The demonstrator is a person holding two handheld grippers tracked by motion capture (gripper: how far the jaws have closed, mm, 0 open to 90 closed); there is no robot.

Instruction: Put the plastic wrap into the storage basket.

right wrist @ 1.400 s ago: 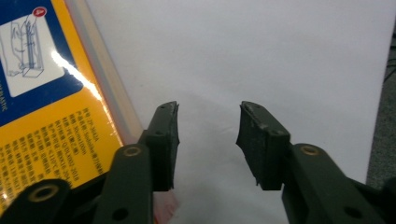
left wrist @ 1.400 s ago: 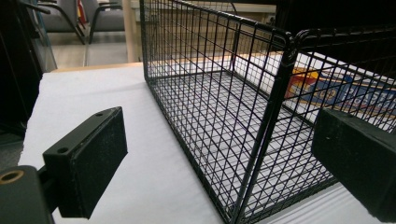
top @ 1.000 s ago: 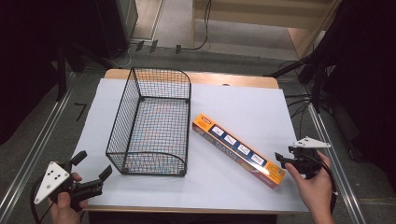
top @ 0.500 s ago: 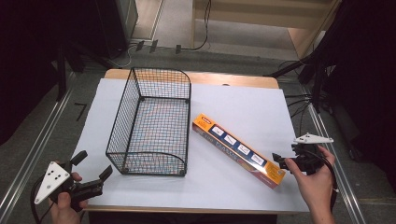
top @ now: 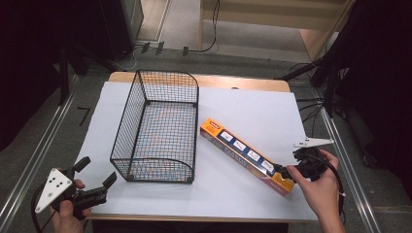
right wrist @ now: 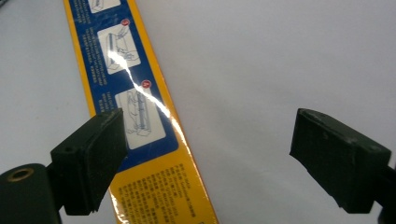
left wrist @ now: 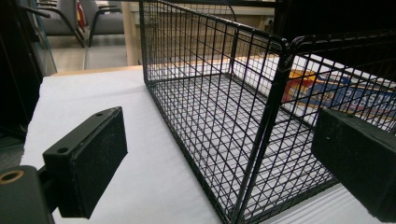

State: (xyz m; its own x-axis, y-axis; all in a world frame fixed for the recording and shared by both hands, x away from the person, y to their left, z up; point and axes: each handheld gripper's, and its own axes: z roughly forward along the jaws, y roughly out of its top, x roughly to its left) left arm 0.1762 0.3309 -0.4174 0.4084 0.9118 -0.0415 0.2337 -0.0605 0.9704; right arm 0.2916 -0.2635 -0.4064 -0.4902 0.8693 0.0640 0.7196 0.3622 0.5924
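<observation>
A long orange and blue box (top: 245,154) lies flat and slantwise on the white table cover (top: 252,111), right of a black wire basket (top: 158,128). My right gripper (top: 285,171) hovers over the box's near end. Its jaws have just been opening and stand wide. In the right gripper view the box (right wrist: 140,107) runs under the left pad (right wrist: 91,158), and neither pad presses on it; my right gripper (right wrist: 208,128) is open. My left gripper (top: 97,171) is open at the table's near left corner. In its own view my left gripper (left wrist: 222,130) faces the basket's near corner post (left wrist: 271,121).
The basket holds nothing. The wooden table edge (top: 243,82) shows at the far side, with metal rails (top: 340,145) and cables on the floor to the right. Bare white cover lies beyond the box and left of the basket.
My right gripper has shifted a little left over the box's near end, and its jaws stand wider. The left gripper, basket and box have stayed put.
</observation>
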